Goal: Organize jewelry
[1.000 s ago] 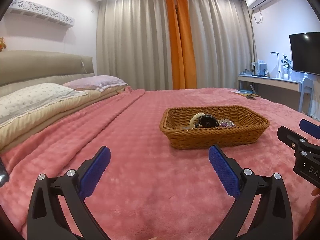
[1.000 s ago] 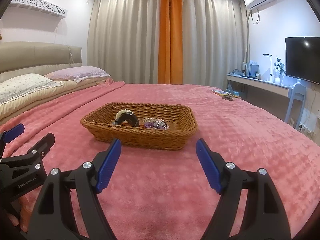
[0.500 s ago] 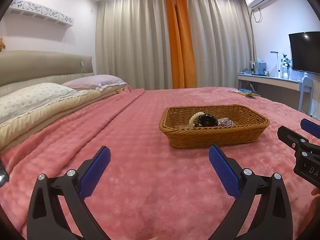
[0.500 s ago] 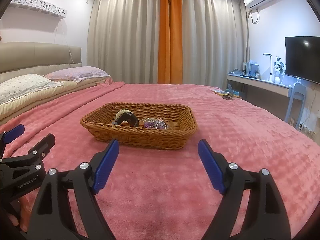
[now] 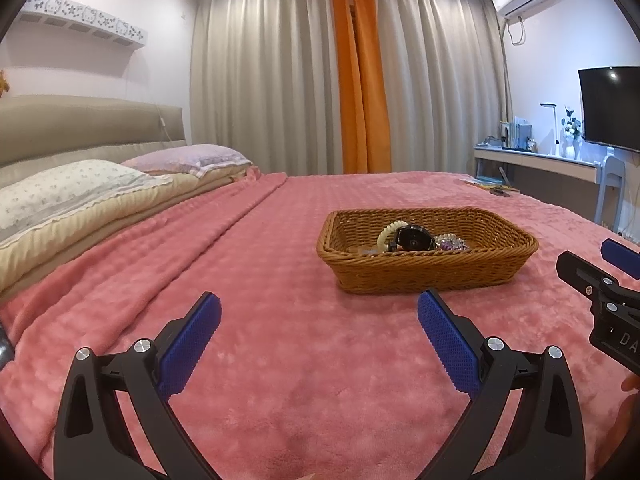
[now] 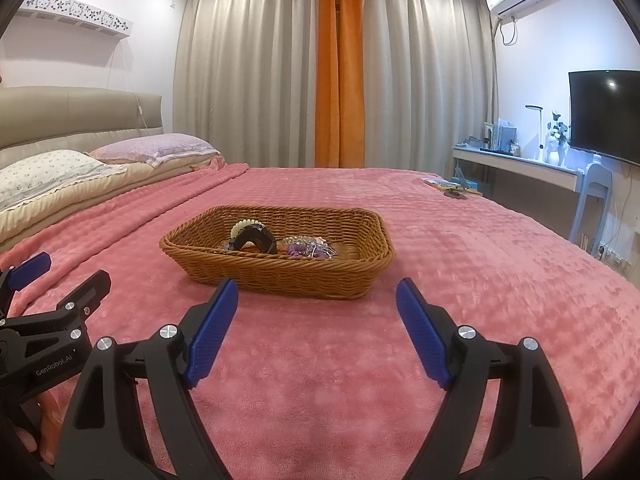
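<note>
- Wicker basket point(image 5: 428, 268) sits on pink bed cover point(image 5: 280, 340), mid-bed, nearer the foot edge than the pillow end; flat, upright.
- Inside basket, bunched toward its middle: black watch point(image 5: 414, 239) standing on edge, cream coil bracelet point(image 5: 387, 233) just behind & touching it, purple beaded piece point(image 5: 452, 243) beside the watch on the side away from the pillows. Small bits under them, too small to tell.
- Same set from R cam: basket point(image 6: 280, 276), watch point(image 6: 256, 238), cream coil point(image 6: 244, 225), purple beads point(image 6: 308, 249).
- L claw point(image 5: 320, 312): jaws wide apart, blue pads point(image 5: 188, 344) bare, nothing between; hovers over cover, short of basket's near wall.
- R claw point(image 6: 316, 308): jaws wide apart, pads point(image 6: 210, 332) bare, holds nothing; near wall of basket just ahead, apart from it.
- Each claw shows at the edge of the other's cam; side by side, apart.
- Pillows point(image 5: 80, 192) at head end. Far corner of bed at foot side: flat book-like items point(image 6: 452, 188), unclear.
- Table point(image 6: 520, 164) w/ lamp past the bed; TV point(image 6: 604, 112) above it.
</note>
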